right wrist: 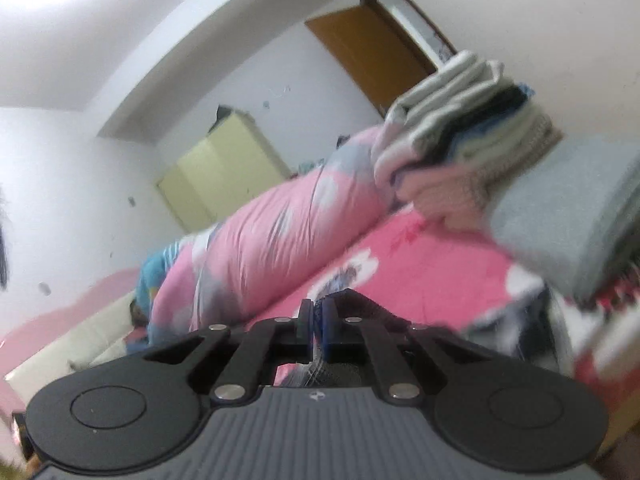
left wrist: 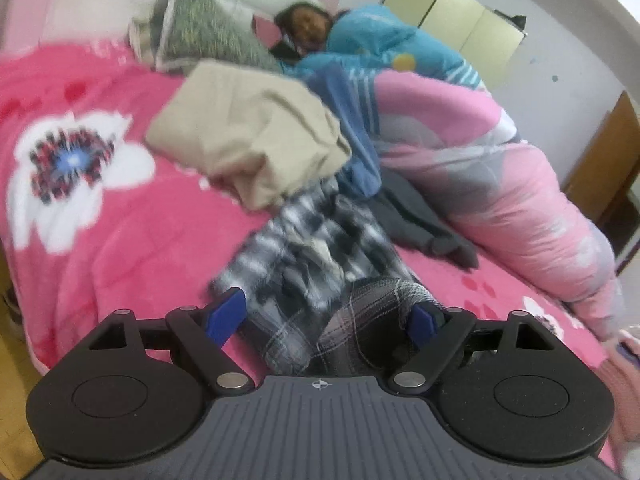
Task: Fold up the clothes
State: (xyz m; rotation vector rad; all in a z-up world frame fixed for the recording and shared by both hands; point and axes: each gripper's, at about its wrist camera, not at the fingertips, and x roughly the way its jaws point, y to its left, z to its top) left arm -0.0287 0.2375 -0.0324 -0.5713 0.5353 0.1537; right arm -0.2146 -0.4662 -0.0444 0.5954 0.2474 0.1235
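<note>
The left gripper has its jaws spread wide around the soft, floppy checked shirt bunched between them, best pinched at an edge, while the right gripper looks pressed together, maybe on thin cloth.

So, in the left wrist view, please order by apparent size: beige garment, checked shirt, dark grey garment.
1. beige garment, largest.
2. checked shirt, nearly as large; it lies nearer the camera, so this order is uncertain.
3. dark grey garment, smallest, though partly hidden.
</note>
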